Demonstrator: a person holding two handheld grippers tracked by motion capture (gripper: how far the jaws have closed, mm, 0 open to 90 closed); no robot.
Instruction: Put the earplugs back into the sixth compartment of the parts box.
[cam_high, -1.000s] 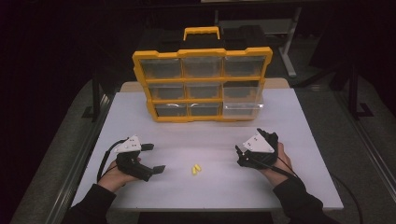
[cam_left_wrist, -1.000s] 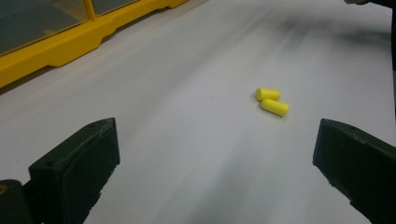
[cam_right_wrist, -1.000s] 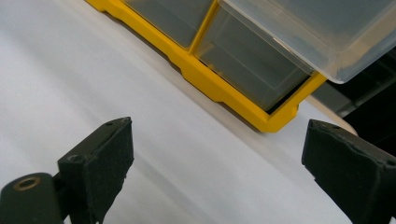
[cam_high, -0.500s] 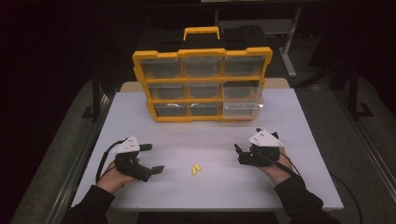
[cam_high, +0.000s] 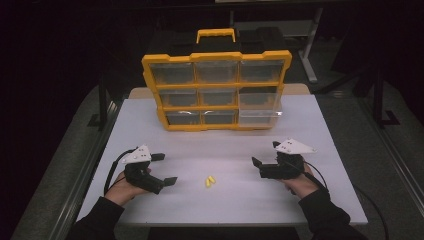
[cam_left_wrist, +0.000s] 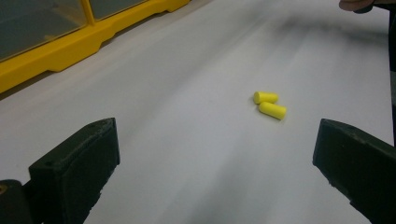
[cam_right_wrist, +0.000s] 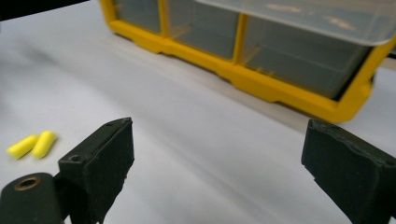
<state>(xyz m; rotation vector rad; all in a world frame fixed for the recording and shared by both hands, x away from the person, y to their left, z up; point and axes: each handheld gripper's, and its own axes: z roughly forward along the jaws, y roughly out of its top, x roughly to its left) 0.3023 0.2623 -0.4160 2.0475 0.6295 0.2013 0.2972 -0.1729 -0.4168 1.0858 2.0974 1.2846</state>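
**Two earplugs loose on the counter, both grippers released**

Seen from the high view, two yellow earplugs (cam_high: 210, 181) lie side by side on the white counter (cam_high: 220, 145), well in front of the yellow organizer (cam_high: 216, 90). Left gripper (cam_high: 164, 168) and right gripper (cam_high: 265, 159) flank the earplugs, apart from them, fingers spread, nothing held. Left gripper view: earplugs (cam_left_wrist: 270, 104) ahead, touching each other, between the spread fingers (cam_left_wrist: 74, 163). Right gripper view: earplugs (cam_right_wrist: 31, 144) far left, organizer (cam_right_wrist: 280, 88) ahead, fingers (cam_right_wrist: 100, 158) released.

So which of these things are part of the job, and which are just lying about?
In play:
- earplugs, lying between the tools
- left tool, open
- right tool, open
- organizer, one drawer pulled out

Lying about:
- table
- dark stand behind
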